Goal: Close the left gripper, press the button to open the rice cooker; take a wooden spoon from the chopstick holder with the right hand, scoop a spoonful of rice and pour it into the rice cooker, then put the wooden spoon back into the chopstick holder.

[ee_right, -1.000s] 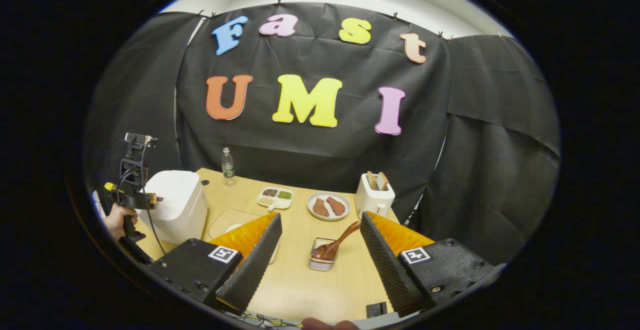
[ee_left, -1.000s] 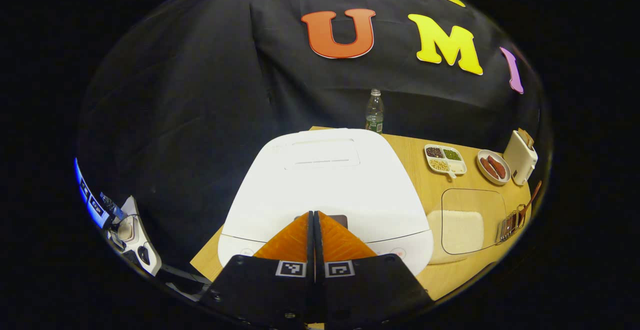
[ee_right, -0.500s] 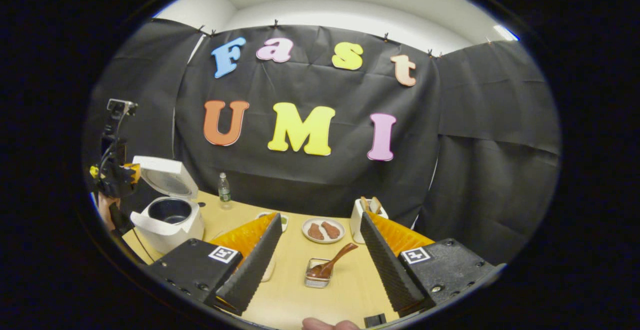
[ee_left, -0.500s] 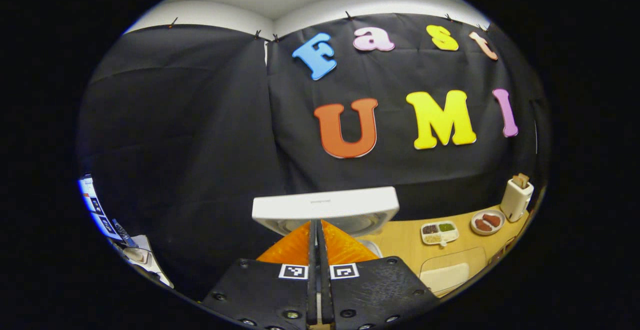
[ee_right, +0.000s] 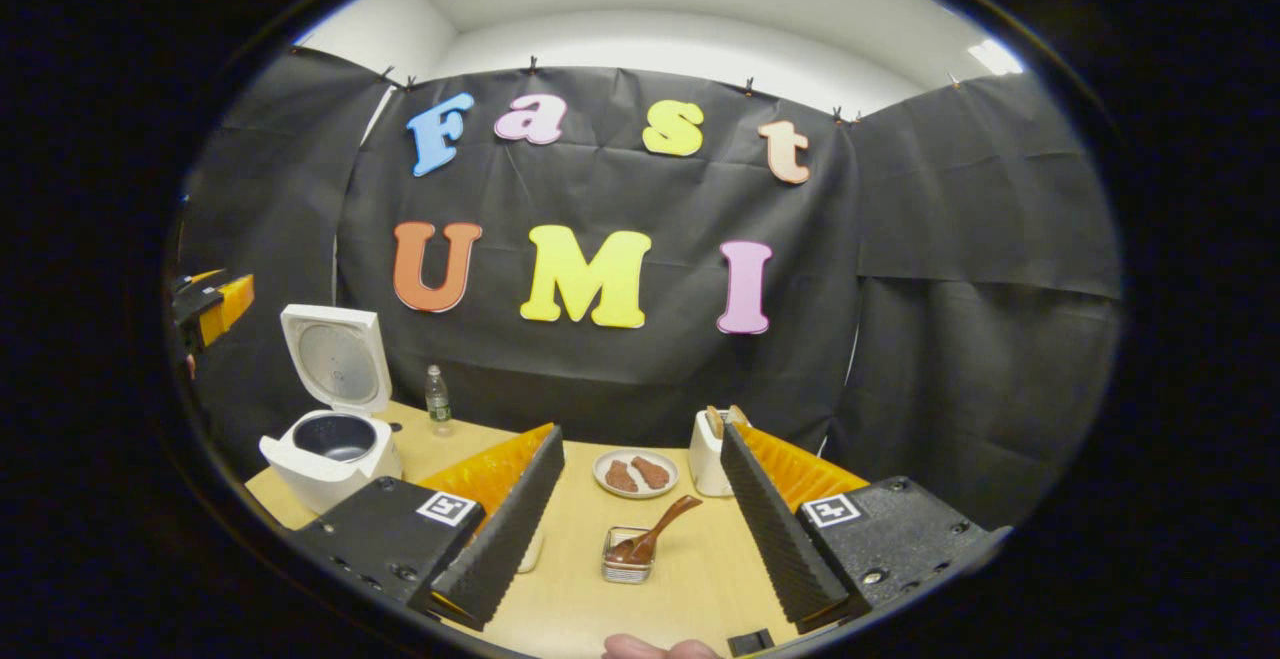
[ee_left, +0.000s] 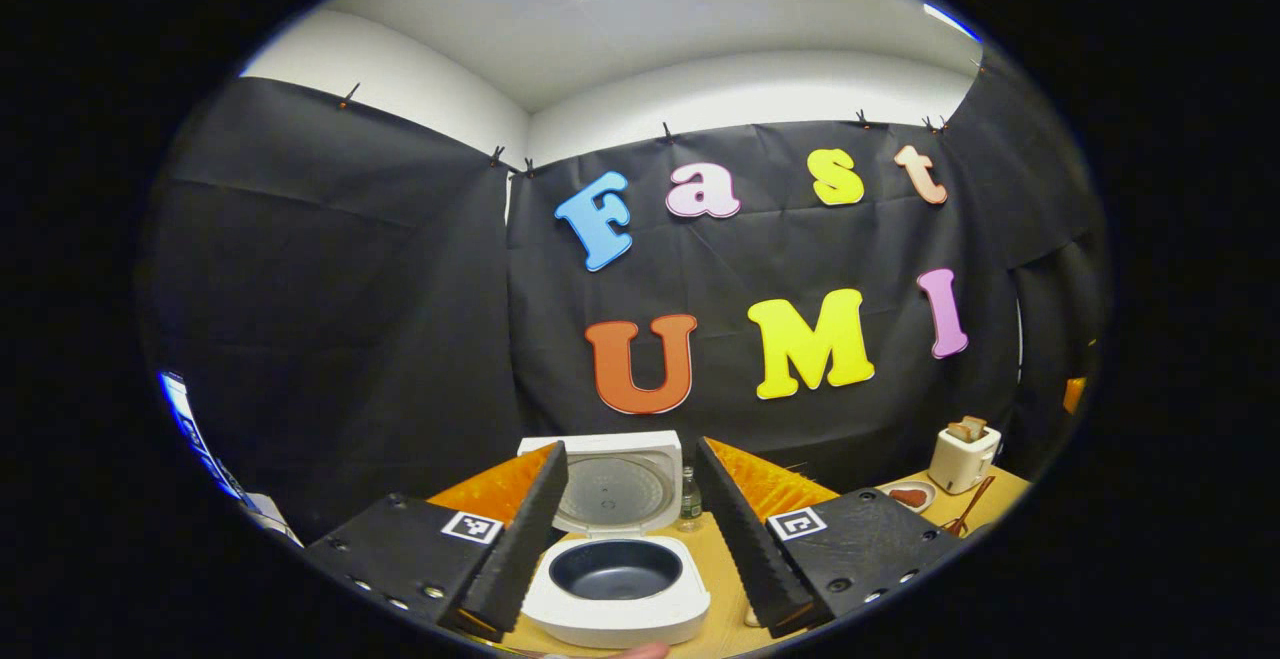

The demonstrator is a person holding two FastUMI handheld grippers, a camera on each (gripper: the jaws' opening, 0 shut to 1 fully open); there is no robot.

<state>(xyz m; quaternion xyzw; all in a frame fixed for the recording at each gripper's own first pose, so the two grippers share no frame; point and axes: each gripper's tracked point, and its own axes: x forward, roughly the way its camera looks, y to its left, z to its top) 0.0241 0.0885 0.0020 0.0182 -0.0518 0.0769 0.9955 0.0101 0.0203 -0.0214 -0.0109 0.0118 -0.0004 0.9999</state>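
The white rice cooker (ee_left: 615,604) stands with its lid (ee_left: 620,484) upright and its dark inner pot (ee_left: 615,569) bare. My left gripper (ee_left: 628,447) is open, held back from the cooker, which shows between its fingers. In the right gripper view the cooker (ee_right: 330,449) sits at the table's left end, and the left gripper (ee_right: 215,304) hangs above and left of it. The wooden spoon (ee_right: 655,537) leans in the small wire chopstick holder (ee_right: 625,571), just beyond my open right gripper (ee_right: 640,434). A sliver of the rice container (ee_right: 533,551) peeks out from behind one finger.
On the wooden table (ee_right: 690,579) stand a water bottle (ee_right: 435,401) behind the cooker, a plate of sausages (ee_right: 635,474) and a white toaster (ee_right: 708,454) with bread. A person's fingertip (ee_right: 650,647) shows at the bottom edge.
The left gripper went from shut on the cooker's front to open and drew up and back. The lid swung from closed to fully upright. The right gripper stayed open over the holder.
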